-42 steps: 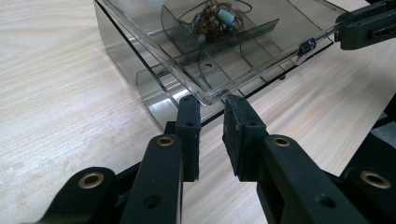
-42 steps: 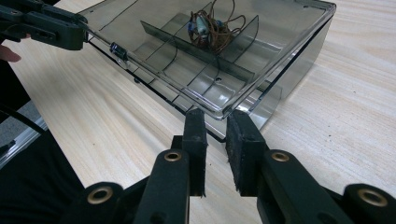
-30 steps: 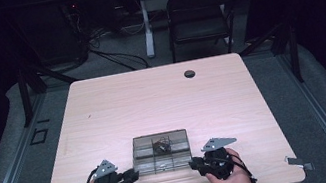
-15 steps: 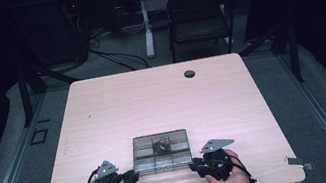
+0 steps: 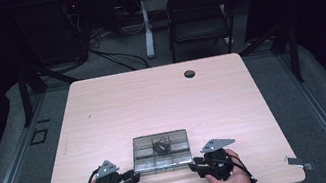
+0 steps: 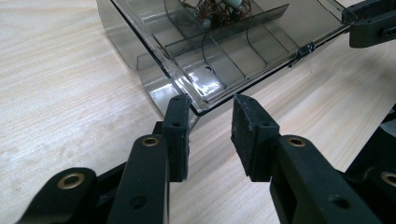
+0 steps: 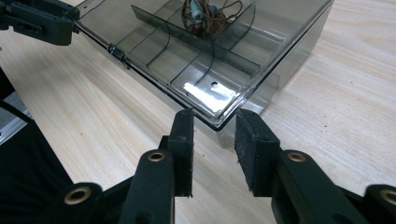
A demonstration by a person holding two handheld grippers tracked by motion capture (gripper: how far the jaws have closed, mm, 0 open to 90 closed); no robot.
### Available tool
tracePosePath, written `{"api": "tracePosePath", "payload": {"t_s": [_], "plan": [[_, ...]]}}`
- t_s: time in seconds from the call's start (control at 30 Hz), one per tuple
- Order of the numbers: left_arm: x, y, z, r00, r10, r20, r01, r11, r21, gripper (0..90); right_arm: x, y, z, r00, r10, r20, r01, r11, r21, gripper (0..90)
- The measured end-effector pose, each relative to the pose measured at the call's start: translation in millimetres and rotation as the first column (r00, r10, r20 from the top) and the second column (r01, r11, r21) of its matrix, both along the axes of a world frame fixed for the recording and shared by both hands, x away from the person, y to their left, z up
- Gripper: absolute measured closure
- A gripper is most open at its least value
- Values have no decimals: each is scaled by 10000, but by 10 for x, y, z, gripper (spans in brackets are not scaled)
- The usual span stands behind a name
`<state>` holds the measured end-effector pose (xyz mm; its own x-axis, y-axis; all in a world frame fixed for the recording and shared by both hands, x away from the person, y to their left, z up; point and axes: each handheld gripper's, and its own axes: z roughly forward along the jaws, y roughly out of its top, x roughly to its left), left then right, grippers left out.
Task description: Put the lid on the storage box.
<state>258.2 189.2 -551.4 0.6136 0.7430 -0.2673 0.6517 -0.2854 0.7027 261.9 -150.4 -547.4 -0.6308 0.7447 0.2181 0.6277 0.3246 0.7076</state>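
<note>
A smoky clear plastic compartment box (image 5: 161,150) lies near the table's front edge, with a tangle of brown wire (image 5: 161,146) in a middle compartment. My left gripper (image 5: 137,177) stands open just off the box's front left corner. My right gripper (image 5: 192,167) stands open at the front right corner. In the left gripper view the open gripper (image 6: 212,106) points at the corner of the box (image 6: 224,44), almost touching it. The right gripper view has the open gripper (image 7: 215,119) close to the other corner of the box (image 7: 205,60), the wire (image 7: 210,16) beyond.
The light wooden table (image 5: 153,103) stretches bare behind the box, with a black grommet (image 5: 190,73) near its far edge. A dark folding chair (image 5: 199,19) and cables stand on the floor beyond. A small latch (image 6: 303,49) sits on the box's front edge.
</note>
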Motion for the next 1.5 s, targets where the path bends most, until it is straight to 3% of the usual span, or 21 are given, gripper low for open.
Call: {"api": "tracePosePath", "payload": {"t_s": [0.2, 0.43, 0.87, 1.07, 1.33, 1.5], "plan": [[6, 8, 6, 10000, -52, -29, 51, 9998, -195, 602, 4, -33, 14, 9999, -146, -34, 147, 9996, 256, 636], [-11, 3, -4, 10000, -13, -37, 12, 9999, -161, 515, 7, -23, 1, 9999, -165, -1, 165, 9997, 197, 596], [-3, 83, 18, 9997, 238, 113, -231, 9983, -537, 484, 22, -21, 10, 9998, -167, 100, 162, 9987, 493, 562], [25, 162, 44, 9988, 466, 152, -453, 9960, -764, 479, 48, -72, 40, 9986, -470, 222, 446, 9938, 1017, 553], [67, 300, 73, 9956, 910, 206, -885, 9909, -1012, 474, 113, -195, 62, 9942, -1012, 358, 955, 9862, 1352, 535], [101, 384, 85, 9901, 1317, 478, -1276, 9885, -815, 473, 162, -299, 56, 9877, -1480, 511, 1396, 9802, 1402, 526]]}}
